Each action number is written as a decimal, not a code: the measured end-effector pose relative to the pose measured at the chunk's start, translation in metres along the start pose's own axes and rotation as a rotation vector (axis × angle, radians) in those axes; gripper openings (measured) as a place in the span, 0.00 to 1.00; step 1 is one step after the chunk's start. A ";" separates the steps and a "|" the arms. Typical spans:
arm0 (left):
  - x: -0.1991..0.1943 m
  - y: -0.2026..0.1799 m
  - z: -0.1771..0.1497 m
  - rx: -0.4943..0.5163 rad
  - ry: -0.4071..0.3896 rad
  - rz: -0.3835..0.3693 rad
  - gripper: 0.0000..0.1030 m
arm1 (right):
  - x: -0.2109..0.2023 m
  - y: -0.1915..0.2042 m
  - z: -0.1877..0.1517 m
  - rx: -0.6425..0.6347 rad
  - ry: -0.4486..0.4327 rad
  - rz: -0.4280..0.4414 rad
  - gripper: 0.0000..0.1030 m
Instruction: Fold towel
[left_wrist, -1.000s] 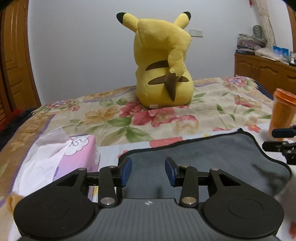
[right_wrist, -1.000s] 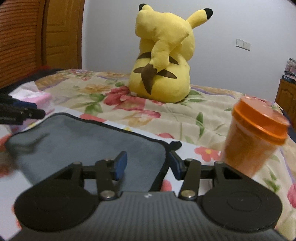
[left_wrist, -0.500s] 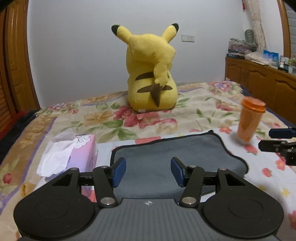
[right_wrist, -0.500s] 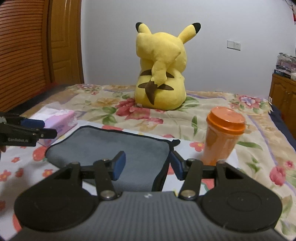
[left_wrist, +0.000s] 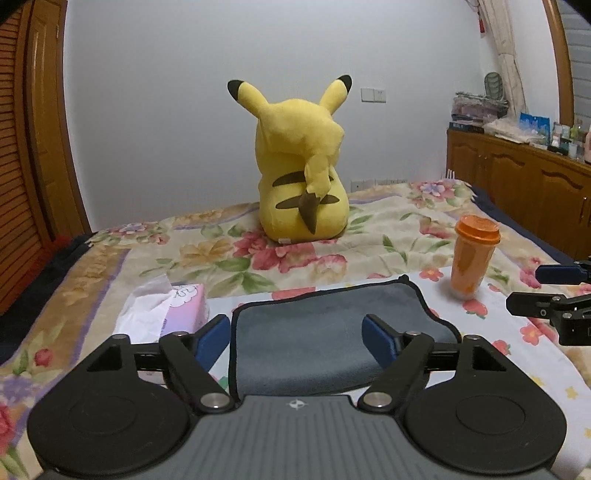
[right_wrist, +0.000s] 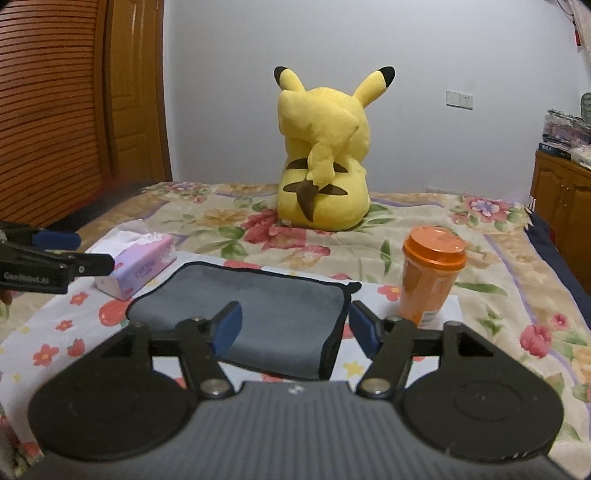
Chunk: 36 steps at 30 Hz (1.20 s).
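Tissues (left_wrist: 146, 308) in pink box (left_wrist: 186, 314)

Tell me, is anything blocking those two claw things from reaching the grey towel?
Nothing visible. The grey towel lies directly ahead of both open grippers; the orange cup and tissue box stand off to its sides.

Grey towel (left_wrist: 317, 339); orange cup (left_wrist: 472, 258); yellow plush (left_wrist: 303, 173); floral bedspread (left_wrist: 388, 236).
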<state>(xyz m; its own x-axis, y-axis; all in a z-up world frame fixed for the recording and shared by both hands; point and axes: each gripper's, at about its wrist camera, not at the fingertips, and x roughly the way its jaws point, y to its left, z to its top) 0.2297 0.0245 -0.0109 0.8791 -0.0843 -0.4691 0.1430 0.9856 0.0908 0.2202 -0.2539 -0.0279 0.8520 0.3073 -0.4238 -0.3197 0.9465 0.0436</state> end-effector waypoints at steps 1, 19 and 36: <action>-0.005 0.000 0.001 0.002 -0.005 0.001 0.84 | -0.003 0.001 0.000 0.001 -0.003 -0.002 0.71; -0.068 -0.011 0.018 0.019 -0.056 0.020 1.00 | -0.054 0.009 0.012 -0.002 -0.033 -0.040 1.00; -0.116 -0.025 0.012 0.016 -0.067 0.013 1.00 | -0.093 0.014 0.008 0.020 -0.060 -0.062 1.00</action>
<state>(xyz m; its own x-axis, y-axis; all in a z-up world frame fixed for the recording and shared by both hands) 0.1298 0.0079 0.0513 0.9094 -0.0814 -0.4079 0.1379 0.9842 0.1110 0.1398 -0.2685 0.0198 0.8932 0.2530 -0.3716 -0.2579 0.9655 0.0373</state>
